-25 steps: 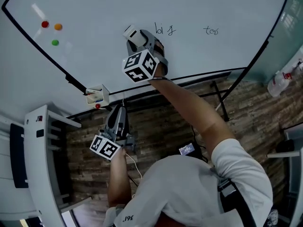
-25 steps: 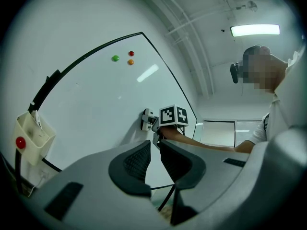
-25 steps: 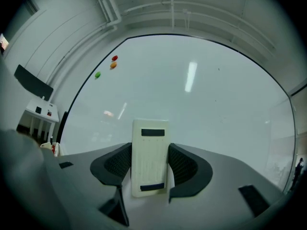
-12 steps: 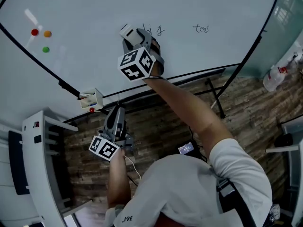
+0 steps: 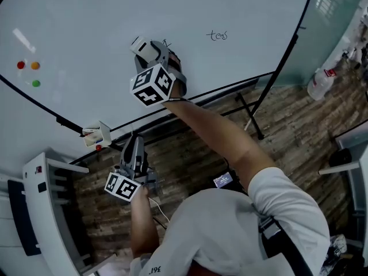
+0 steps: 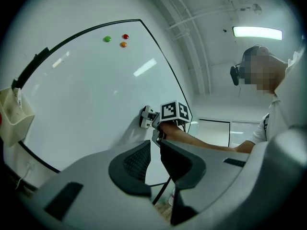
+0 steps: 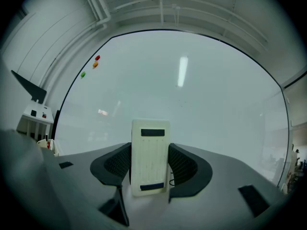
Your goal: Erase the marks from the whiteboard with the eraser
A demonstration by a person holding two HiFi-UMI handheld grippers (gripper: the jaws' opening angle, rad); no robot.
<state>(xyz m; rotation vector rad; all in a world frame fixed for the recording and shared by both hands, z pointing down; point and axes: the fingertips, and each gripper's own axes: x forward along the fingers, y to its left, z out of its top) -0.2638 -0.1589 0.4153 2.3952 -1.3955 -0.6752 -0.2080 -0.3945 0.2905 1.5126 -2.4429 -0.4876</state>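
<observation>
Eraser (image 7: 150, 156) clamped between right gripper (image 7: 150, 166) jaws, held against whiteboard (image 5: 115, 16), scribble (image 5: 218, 35) seen further right, left gripper (image 6: 154, 162) held low, jaws nearly together, empty.

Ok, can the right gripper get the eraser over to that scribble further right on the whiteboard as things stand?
Probably yes. The right gripper holds the eraser against the whiteboard, and the stretch of board between it and the scribble is bare, with nothing in the way.
</observation>
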